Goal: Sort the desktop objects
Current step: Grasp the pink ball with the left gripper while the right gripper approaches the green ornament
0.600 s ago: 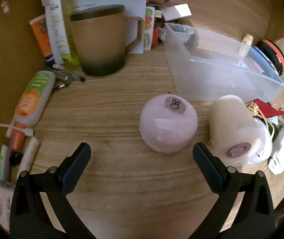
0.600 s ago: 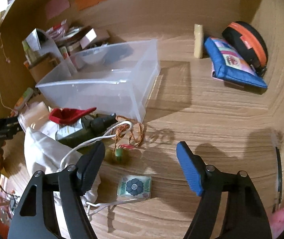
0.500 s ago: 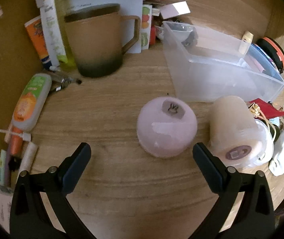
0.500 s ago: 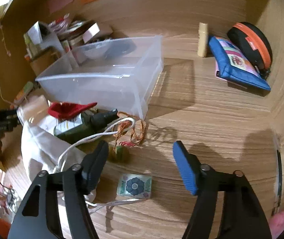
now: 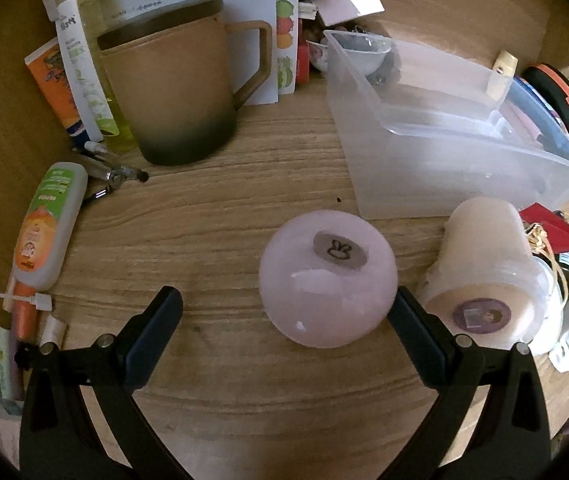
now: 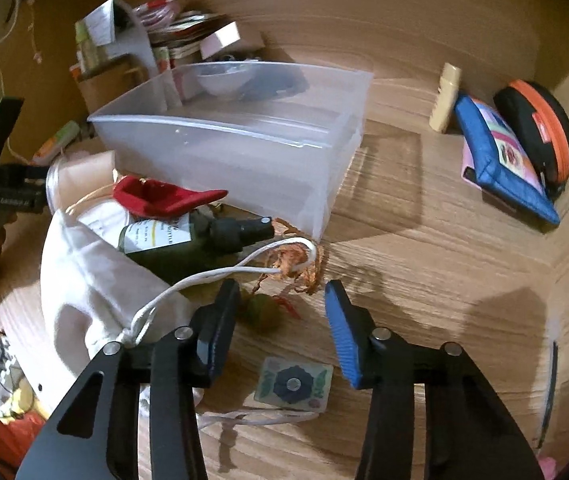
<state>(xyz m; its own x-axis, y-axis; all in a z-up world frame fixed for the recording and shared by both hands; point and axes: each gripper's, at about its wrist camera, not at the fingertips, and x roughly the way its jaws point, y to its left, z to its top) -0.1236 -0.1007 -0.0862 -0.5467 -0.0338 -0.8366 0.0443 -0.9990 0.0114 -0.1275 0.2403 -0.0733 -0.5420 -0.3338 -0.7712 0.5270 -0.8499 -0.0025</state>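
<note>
Left wrist view: the left gripper [image 5: 286, 316] is spread wide and holds nothing; the pink round case [image 5: 327, 278], marked with a rabbit sticker, lies on the wooden desk [image 5: 212, 224] between its fingers, nearer the right finger, which looks close to or just touching its side. The cream cylinder [image 5: 484, 276] lies just beside the case on the right, and the clear bin [image 5: 444, 152] stands behind both. To take the case well, the gripper should probably shift right until the case is centred between the fingers, descend so the pads meet its widest part, and close gently, since the smooth dome may slip; the right finger must stay clear of the cream cylinder. Right wrist view: the right gripper [image 6: 282, 312] is partly open and empty, poised above a small green bead [image 6: 262, 312] with orange cord [image 6: 296, 264], near the bin's front corner. Compared with 0.6 s ago, the case appears larger and closer to the left gripper's right finger, while the right gripper has narrowed and advanced toward the bead.
</note>
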